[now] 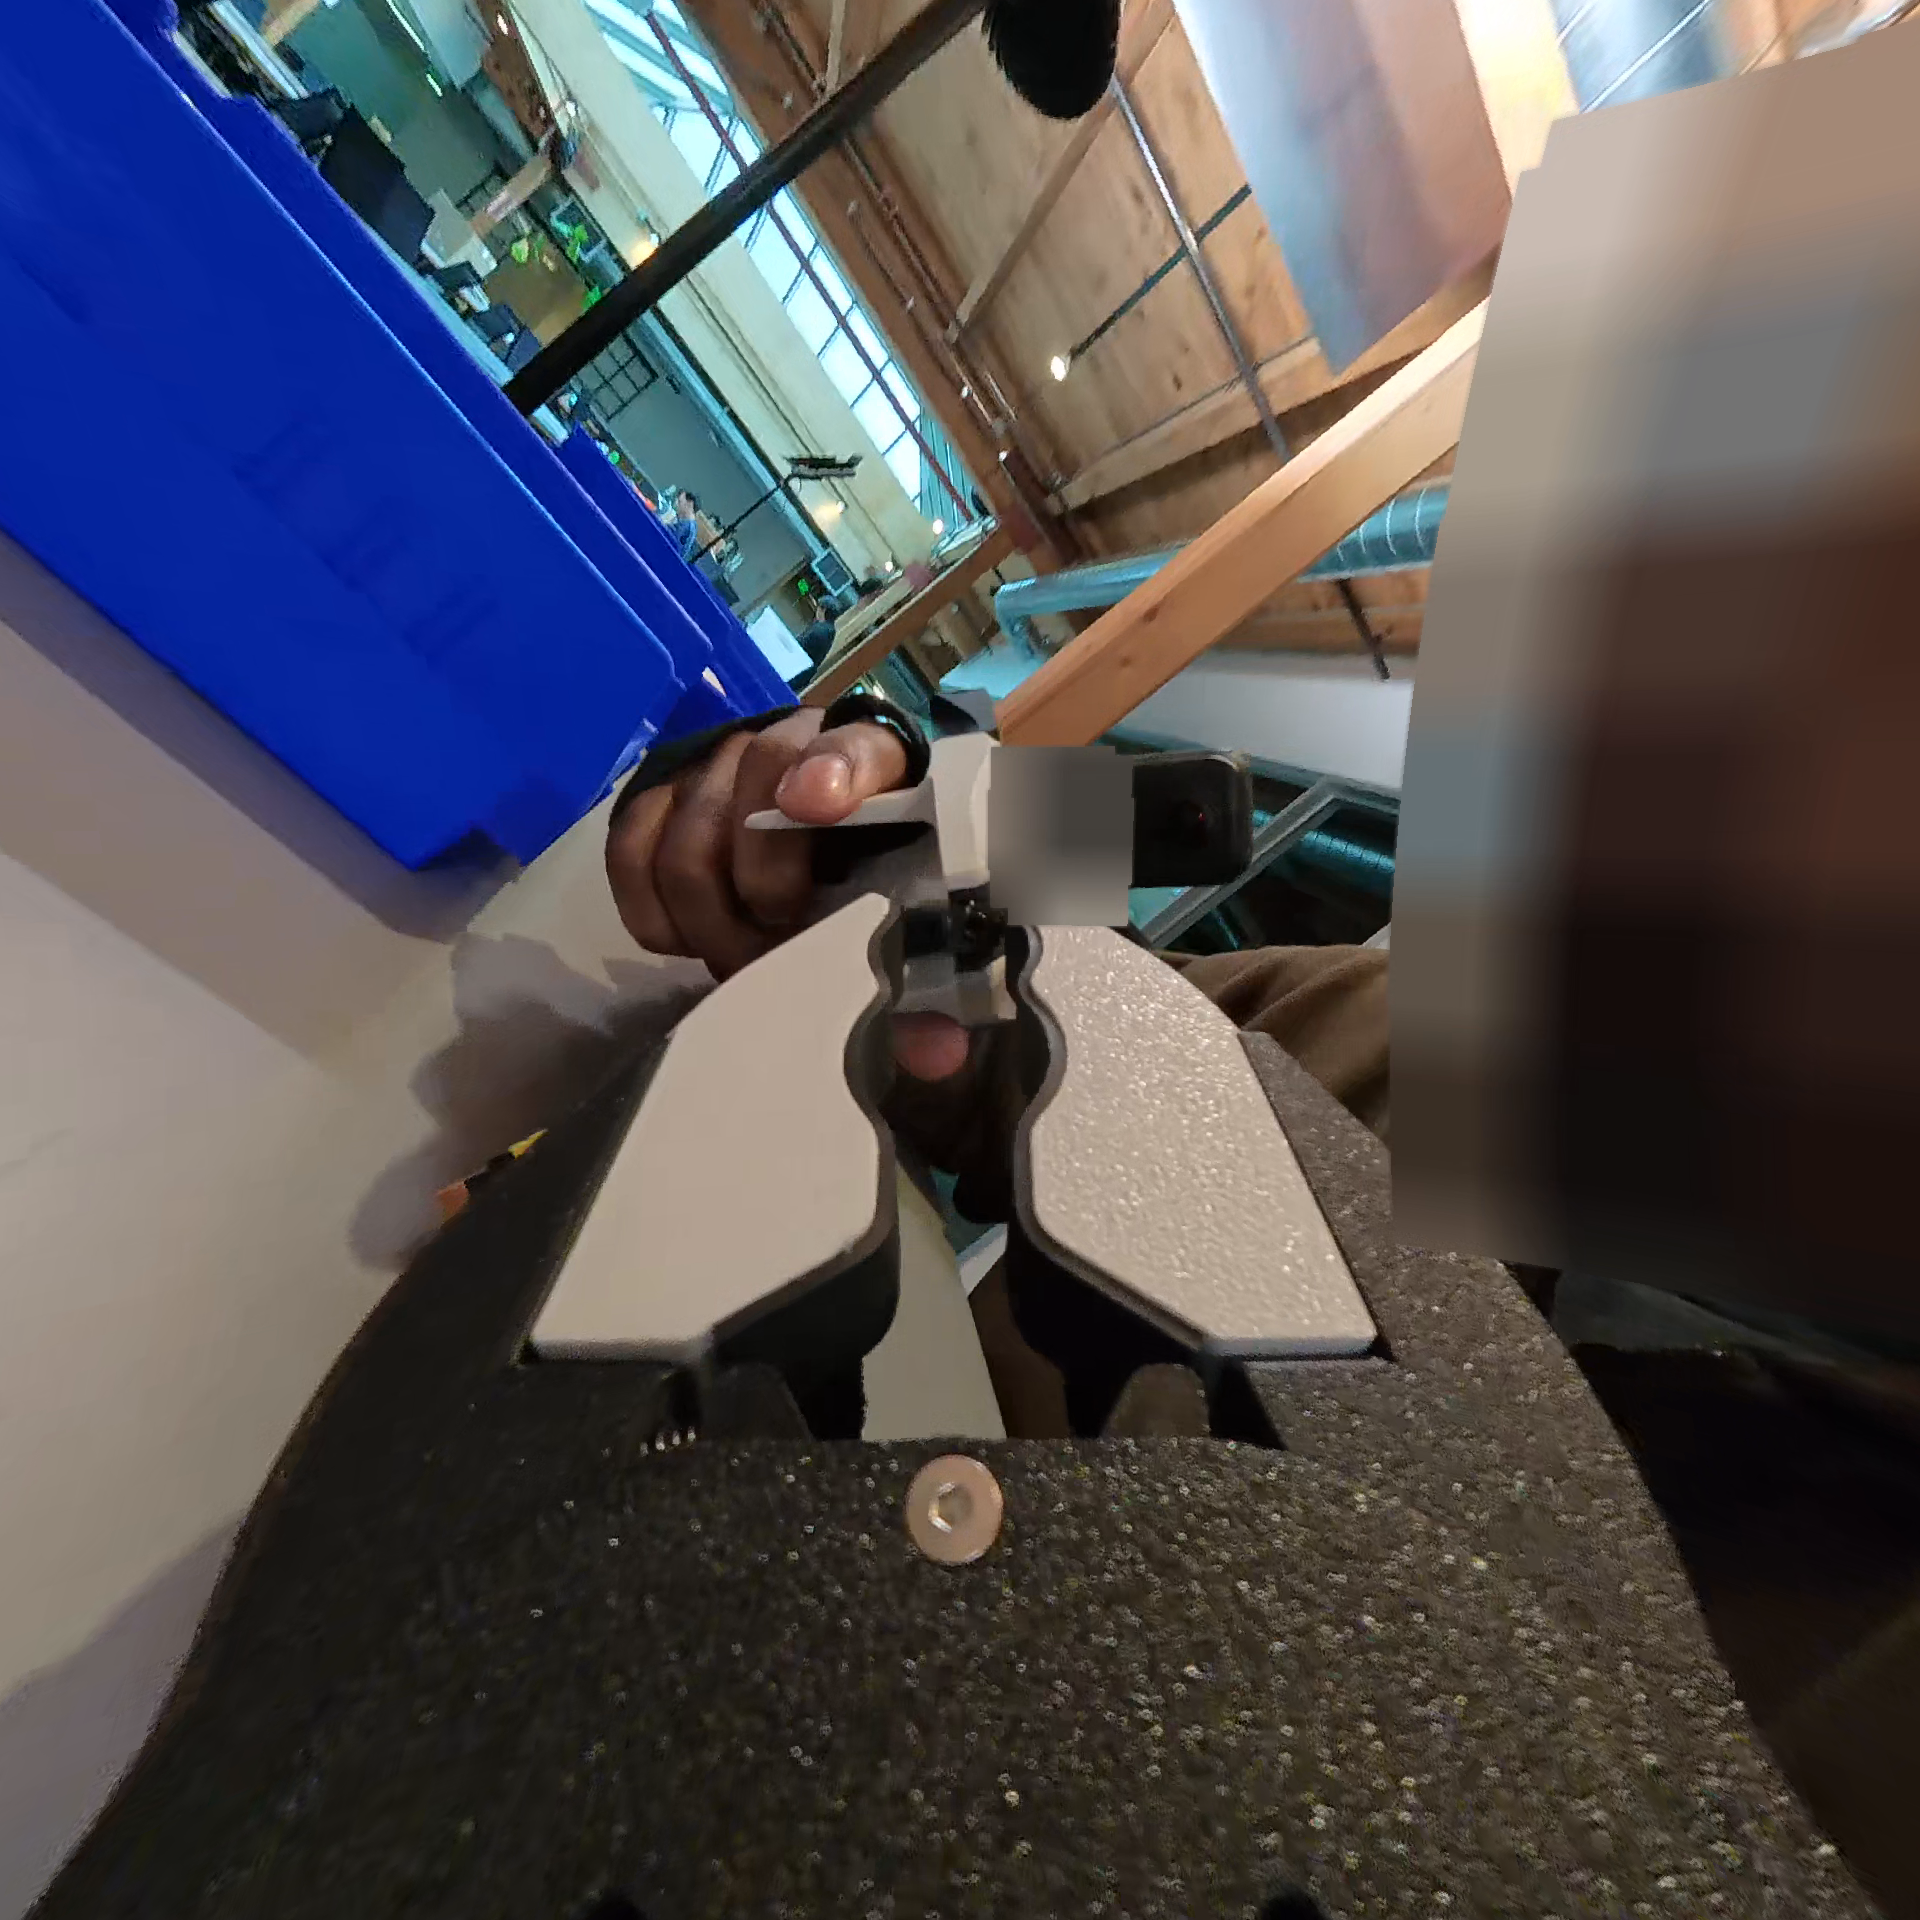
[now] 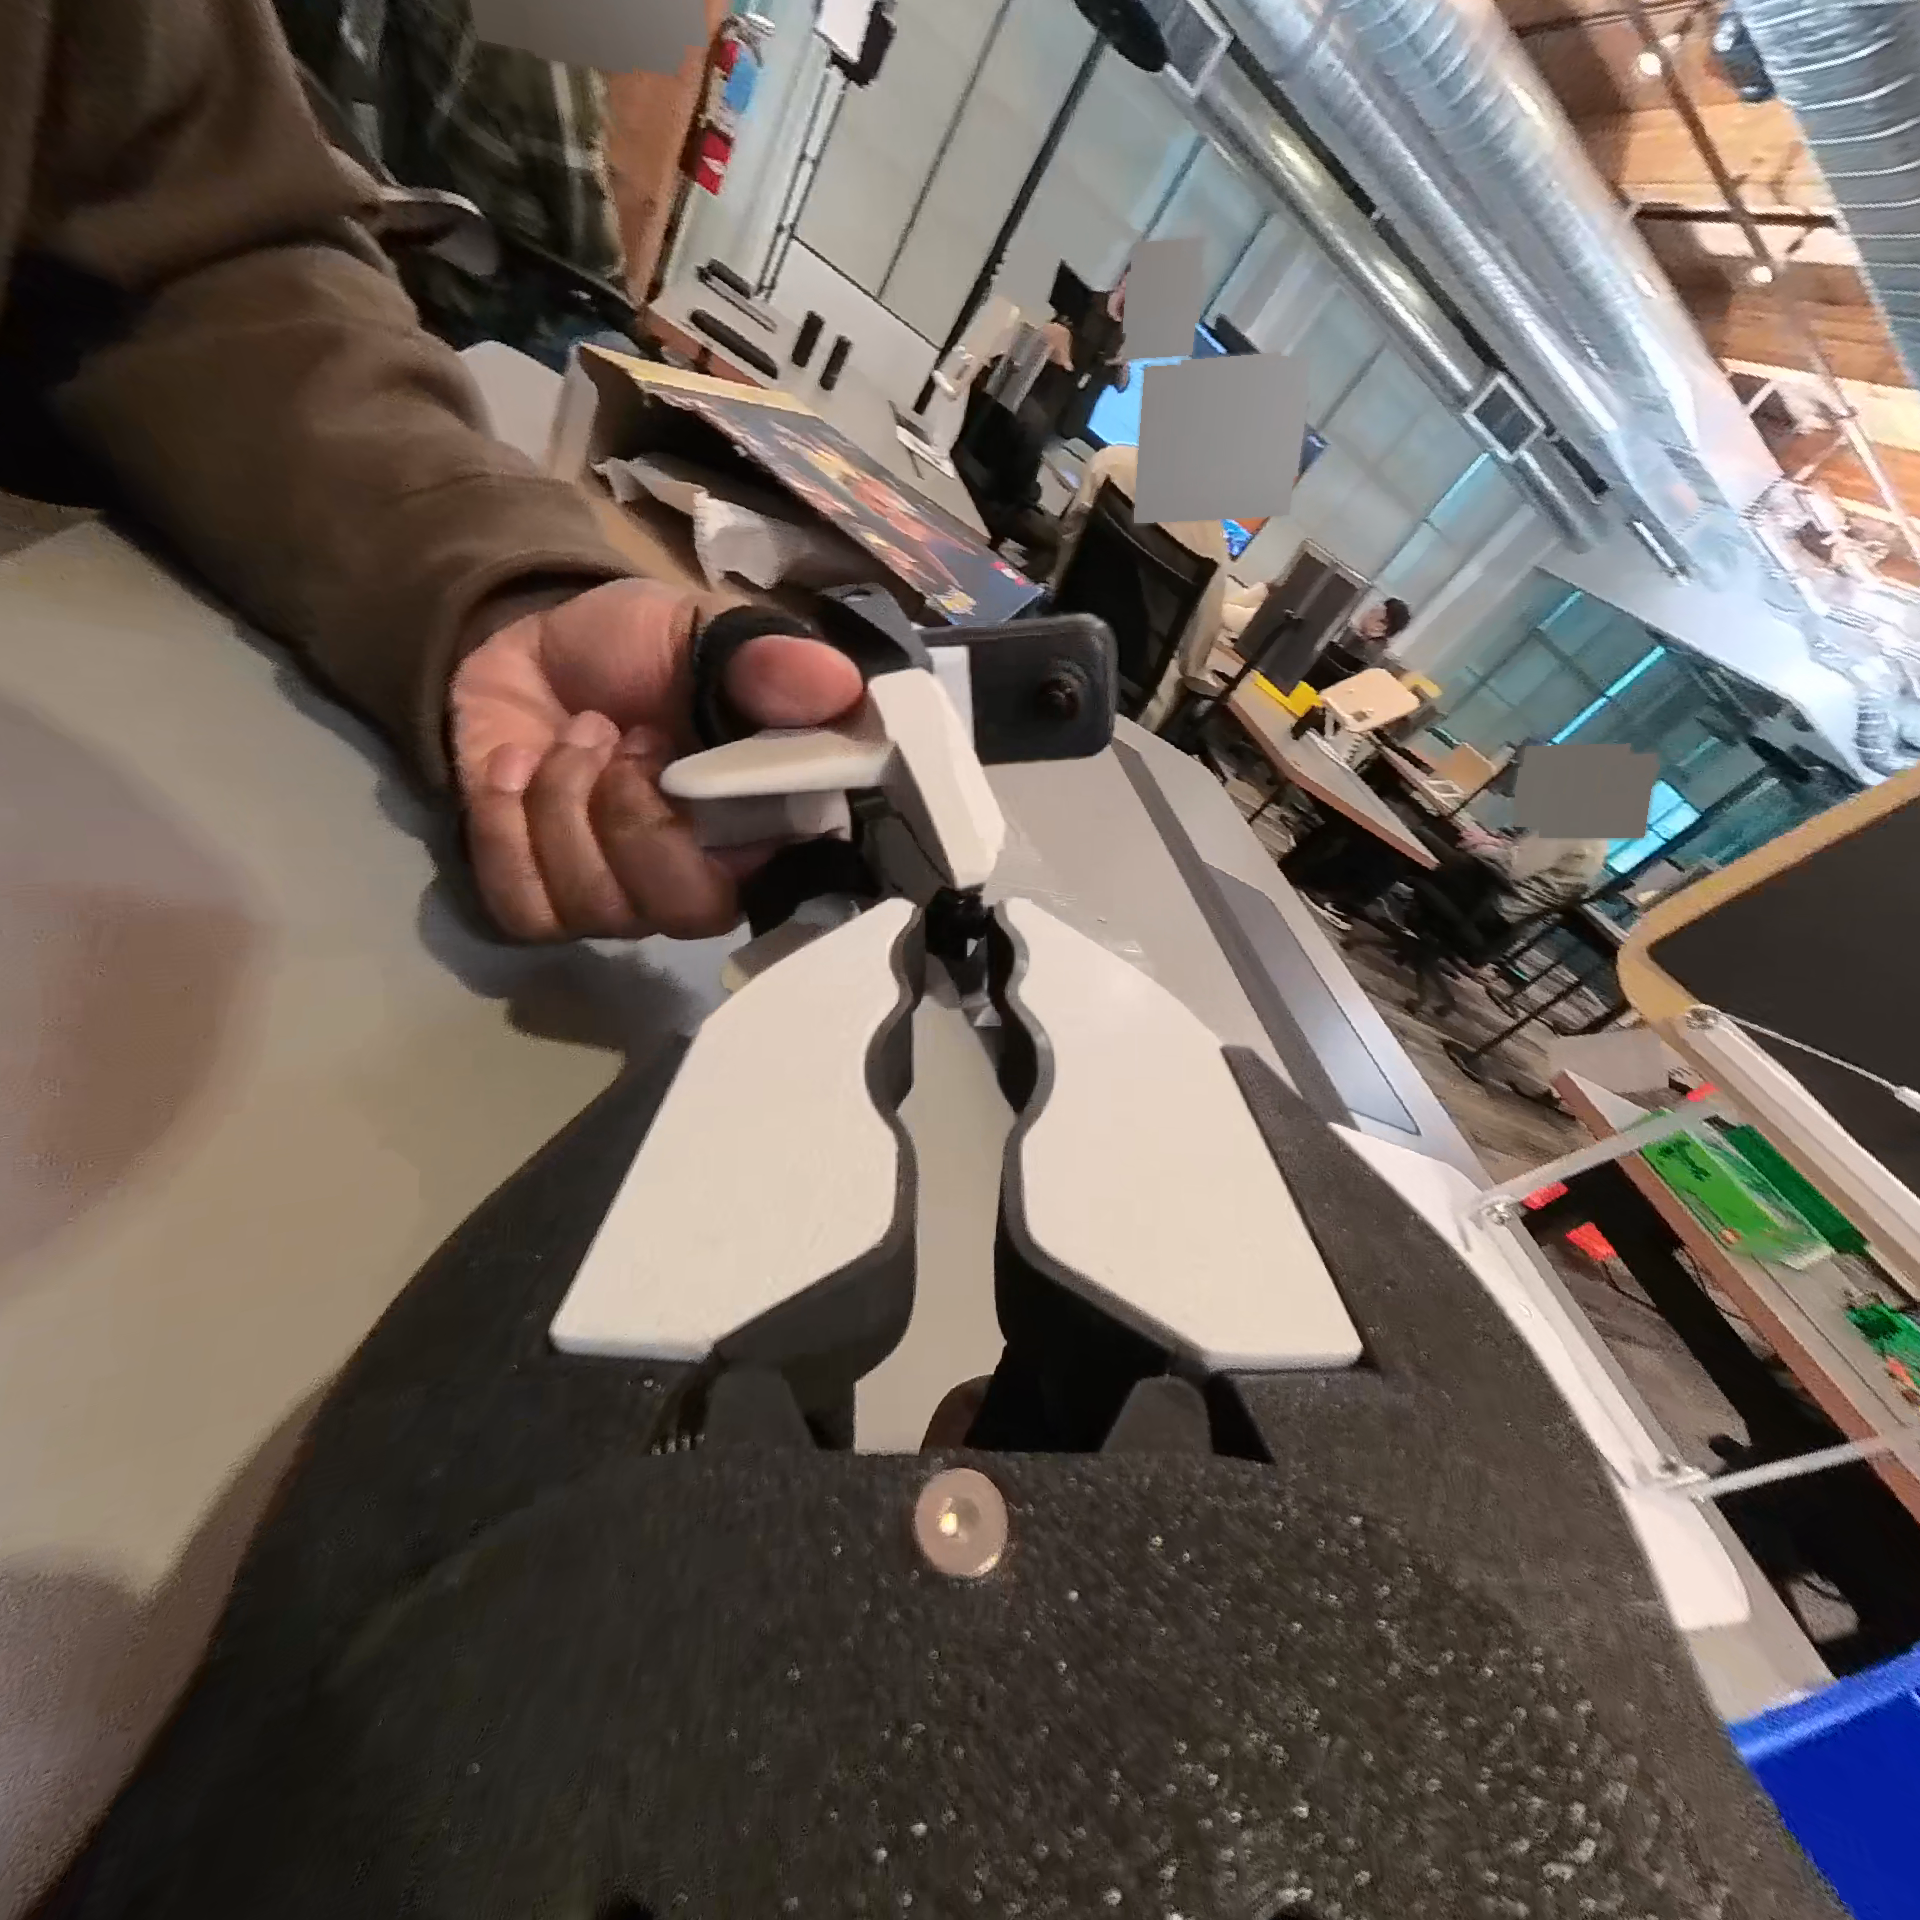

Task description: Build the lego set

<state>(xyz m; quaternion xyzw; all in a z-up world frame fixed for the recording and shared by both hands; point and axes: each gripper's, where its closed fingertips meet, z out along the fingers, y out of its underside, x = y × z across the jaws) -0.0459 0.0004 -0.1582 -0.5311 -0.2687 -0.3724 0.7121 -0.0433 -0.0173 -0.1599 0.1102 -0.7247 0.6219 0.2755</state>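
Left claw (image 1: 956, 971): we see its two grey fingers drawn close at the tips, pinching a small grey lego piece (image 1: 951, 987) between them.
Right claw (image 2: 961, 961): fingers closed in at the tips on a small black lego piece (image 2: 958, 928); a bit of grey shows just below it.
Meeting point: we find both claws tip to tip, lifted above the counter (image 1: 156, 1039), each one's piece touching or just beside the other's; we cannot tell whether the pieces are joined.
Right hand (image 1: 727, 842): in the left wrist view it grips the white handle of the far claw, thumb on top.
Left hand (image 2: 603, 769): in the right wrist view it wraps the other handle, with a brown sleeve (image 2: 260, 395) behind it.
Blue bins (image 1: 312, 468): standing on the counter, well apart from the claws.
Box (image 2: 831, 468): a printed carton lying open on the counter behind the left hand.
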